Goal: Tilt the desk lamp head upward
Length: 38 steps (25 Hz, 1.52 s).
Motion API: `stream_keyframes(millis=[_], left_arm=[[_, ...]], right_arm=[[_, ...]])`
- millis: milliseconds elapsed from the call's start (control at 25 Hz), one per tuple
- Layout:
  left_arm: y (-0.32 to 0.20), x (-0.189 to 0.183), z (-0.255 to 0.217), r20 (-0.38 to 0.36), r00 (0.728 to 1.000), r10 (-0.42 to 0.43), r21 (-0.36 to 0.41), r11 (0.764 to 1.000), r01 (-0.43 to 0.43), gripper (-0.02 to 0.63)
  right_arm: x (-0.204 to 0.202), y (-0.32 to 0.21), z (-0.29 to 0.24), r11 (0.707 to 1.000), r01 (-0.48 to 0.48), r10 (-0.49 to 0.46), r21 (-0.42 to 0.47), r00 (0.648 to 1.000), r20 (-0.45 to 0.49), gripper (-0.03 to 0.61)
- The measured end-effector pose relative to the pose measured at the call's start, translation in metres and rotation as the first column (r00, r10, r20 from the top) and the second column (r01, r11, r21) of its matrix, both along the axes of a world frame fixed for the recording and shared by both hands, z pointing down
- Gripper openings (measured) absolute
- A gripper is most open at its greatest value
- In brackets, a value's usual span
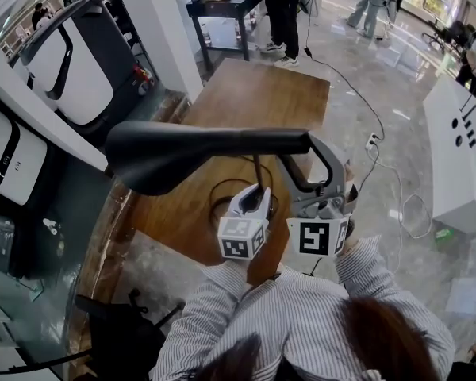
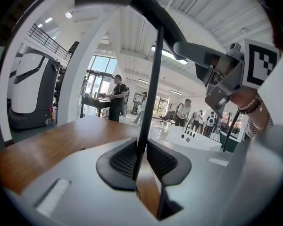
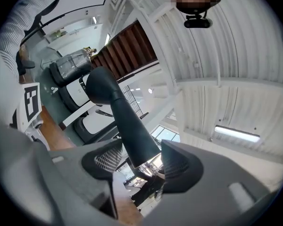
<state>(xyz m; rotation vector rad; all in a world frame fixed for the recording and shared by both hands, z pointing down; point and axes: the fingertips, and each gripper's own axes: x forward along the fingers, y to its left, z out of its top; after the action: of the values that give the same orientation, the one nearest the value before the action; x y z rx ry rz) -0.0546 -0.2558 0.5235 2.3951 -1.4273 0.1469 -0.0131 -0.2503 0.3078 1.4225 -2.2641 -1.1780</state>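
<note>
Firmly clamped in the jaws of the left gripper (image 1: 252, 205) was the thin black stem (image 1: 258, 173) of the lamp, which stood on a wooden desk (image 1: 254, 94). In the left gripper view the stem (image 2: 151, 88) was shown upright and pinched between the two ribbed pads (image 2: 122, 161), the jaws narrowed onto it.

The head (image 1: 190, 153), a long black paddle, was held roughly level above the desk, with its broad end pointed toward the left of the head view. Its narrow end was gripped by the right gripper (image 1: 321, 205), which was positioned just beside the left one. In the right gripper view the tapered neck of the head (image 3: 120, 117) was seen running between the jaws, which were closed on it.

A dark cable (image 1: 220, 201) was looped on the desk beneath the head. Both grippers were carried by a person in striped sleeves (image 1: 301, 308). Other people were pictured by a dark table (image 1: 222, 10) in the background.
</note>
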Motion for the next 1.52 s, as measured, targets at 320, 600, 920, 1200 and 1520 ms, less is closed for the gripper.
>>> stream_keyframes(millis=[320,600,920,1200,1520], left_arm=[[-0.002,-0.002,-0.001,0.016,1.000,-0.006,0.007,1.000,0.006,0.064],[-0.004,-0.002,-0.002,0.022,1.000,-0.014,0.006,1.000,0.014,0.061],[-0.002,-0.003,-0.001,0.021,0.999,-0.031,0.002,1.000,0.031,0.058],[-0.003,-0.002,-0.002,0.026,0.999,-0.033,-0.006,0.999,0.033,0.058],[-0.004,-0.002,-0.002,0.035,0.999,-0.035,-0.009,0.999,0.036,0.057]], right_arm=[[-0.004,0.002,0.009,0.996,0.064,-0.057,-0.064,0.991,0.119,0.241],[-0.006,0.002,0.017,0.988,0.092,-0.069,-0.122,0.981,0.180,0.226],[-0.008,0.006,0.030,0.958,0.171,-0.097,-0.228,0.949,0.301,0.213],[-0.010,0.007,0.034,0.921,0.248,-0.101,-0.302,0.898,0.428,0.210],[-0.012,0.005,0.037,0.893,0.304,-0.091,-0.332,0.844,0.528,0.210]])
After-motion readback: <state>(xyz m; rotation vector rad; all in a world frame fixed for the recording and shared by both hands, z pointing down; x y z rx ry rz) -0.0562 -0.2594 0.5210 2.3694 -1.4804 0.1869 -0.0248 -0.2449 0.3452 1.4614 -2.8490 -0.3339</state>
